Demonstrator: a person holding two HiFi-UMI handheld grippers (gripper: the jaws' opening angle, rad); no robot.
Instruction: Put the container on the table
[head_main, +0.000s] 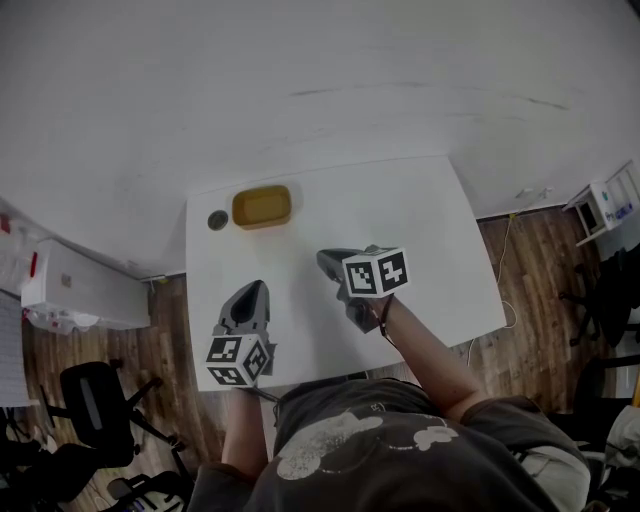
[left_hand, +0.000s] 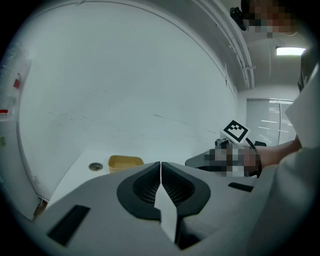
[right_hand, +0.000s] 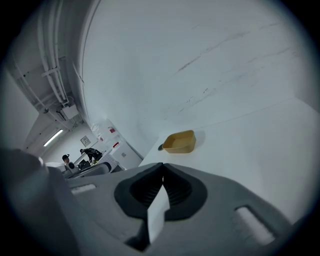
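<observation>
container (head_main: 262, 206): yellow, shallow, open side up, resting on the far left part of the table, close to the wall (head_main: 300, 80).
table (head_main: 425, 225): white, bare around the container.
round disc (head_main: 217, 220): small, dark, just left of the container, not touching it.
left gripper (left_hand: 160, 165): near left, well apart from the container, jaws pressed together with nothing between them.
right gripper (right_hand: 162, 167): right of the left 1, over the table's middle, jaws closed and empty.

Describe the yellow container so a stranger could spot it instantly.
Find the white table against the wall. Near its far left corner sits a shallow yellow container, rectangular with rounded corners. Its only neighbour is a small dark round disc on its left.
</observation>
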